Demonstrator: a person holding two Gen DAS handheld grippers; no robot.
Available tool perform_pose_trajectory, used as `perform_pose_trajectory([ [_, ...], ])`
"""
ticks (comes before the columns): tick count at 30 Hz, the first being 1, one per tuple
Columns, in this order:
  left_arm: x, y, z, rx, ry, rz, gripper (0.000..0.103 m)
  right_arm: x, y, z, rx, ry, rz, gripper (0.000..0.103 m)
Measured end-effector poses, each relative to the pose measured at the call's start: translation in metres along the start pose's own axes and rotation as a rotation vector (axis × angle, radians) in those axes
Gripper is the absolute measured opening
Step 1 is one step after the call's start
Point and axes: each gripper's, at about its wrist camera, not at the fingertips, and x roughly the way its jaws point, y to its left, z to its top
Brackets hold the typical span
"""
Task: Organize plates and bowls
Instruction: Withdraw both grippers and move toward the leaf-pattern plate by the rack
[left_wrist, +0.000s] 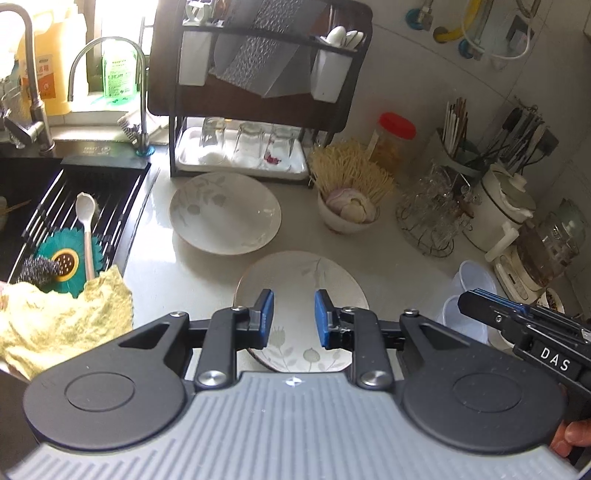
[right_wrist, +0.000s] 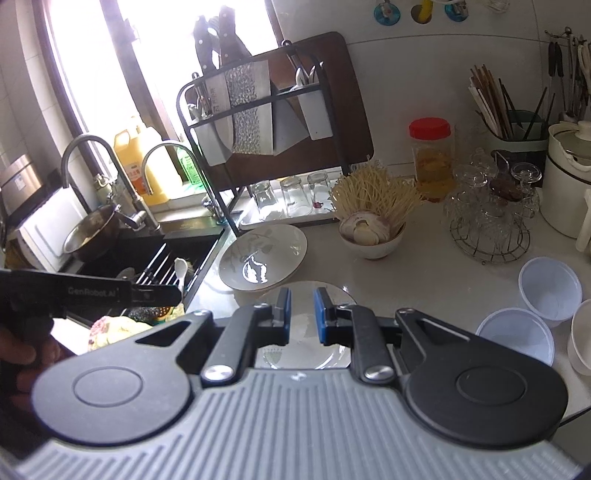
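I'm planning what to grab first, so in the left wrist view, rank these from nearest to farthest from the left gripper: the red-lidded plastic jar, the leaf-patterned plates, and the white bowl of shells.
1. Near leaf-patterned plate, directly under the left gripper.
2. Far leaf-patterned plate, ahead, slightly left.
3. White bowl of shells, ahead right.
4. Red-lidded plastic jar, back right by the wall.

Near plate: counter's front edge.
Far plate: behind it, beside sink.
Rack: counter's back edge.

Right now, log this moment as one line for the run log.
stage: approach | left gripper: open over near plate | right gripper: open, same plate | far plate: on counter, untouched
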Motion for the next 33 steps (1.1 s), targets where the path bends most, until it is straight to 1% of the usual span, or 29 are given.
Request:
perform_pose_trajectory([
  [2, 0.001, -0.001, -0.003, -0.012, 0.004, 0.006, 0.033, 0.002, -0.001, -0.001, -0.005, 0.011, 0.006, 0.018],
  [6, 0.003, 0.0, -0.006, -0.034, 0.014, 0.02, 0.039, 0.003, -0.001, -0.003, -0.016, 0.026, 0.022, 0.018],
  [8, 0.004, 0.001, -0.007, -0.043, 0.019, 0.031, 0.045, 0.004, -0.002, -0.003, -0.024, 0.03, 0.029, 0.018],
  [13, 0.002, 0.003, -0.001, -0.05, 0.014, 0.042, 0.053, 0.012, -0.004, 0.002, -0.019, 0.044, 0.018, 0.018],
  [15, 0.002, 0.004, 0.002, -0.054, 0.011, 0.046, 0.054, 0.014, -0.003, 0.003, -0.015, 0.047, 0.013, 0.029],
  [16, 0.003, 0.005, 0.004, -0.055, 0.012, 0.045, 0.054, 0.015, -0.004, 0.005, -0.013, 0.044, 0.013, 0.04],
  [17, 0.004, 0.006, 0.005, -0.052, 0.014, 0.047, 0.055, 0.016, -0.003, 0.005, -0.013, 0.041, 0.016, 0.045],
  [21, 0.011, 0.011, 0.013, -0.04, 0.017, 0.052, 0.058, 0.027, -0.002, 0.009, -0.007, 0.055, 0.007, 0.045],
  [25, 0.022, 0.02, 0.026, -0.045, 0.024, 0.047, 0.061, 0.036, -0.001, 0.018, 0.005, 0.05, -0.014, 0.045],
  [26, 0.024, 0.023, 0.029, -0.045, 0.026, 0.043, 0.062, 0.038, -0.001, 0.021, 0.008, 0.048, -0.018, 0.049],
  [28, 0.029, 0.028, 0.037, -0.043, 0.031, 0.038, 0.062, 0.044, 0.0, 0.026, 0.016, 0.05, -0.021, 0.054],
  [30, 0.033, 0.032, 0.045, -0.036, 0.023, 0.042, 0.063, 0.05, 0.001, 0.031, 0.018, 0.05, -0.023, 0.055],
  [33, 0.038, 0.038, 0.057, 0.009, 0.004, 0.06, 0.064, 0.059, 0.004, 0.037, 0.025, 0.045, -0.034, 0.063],
])
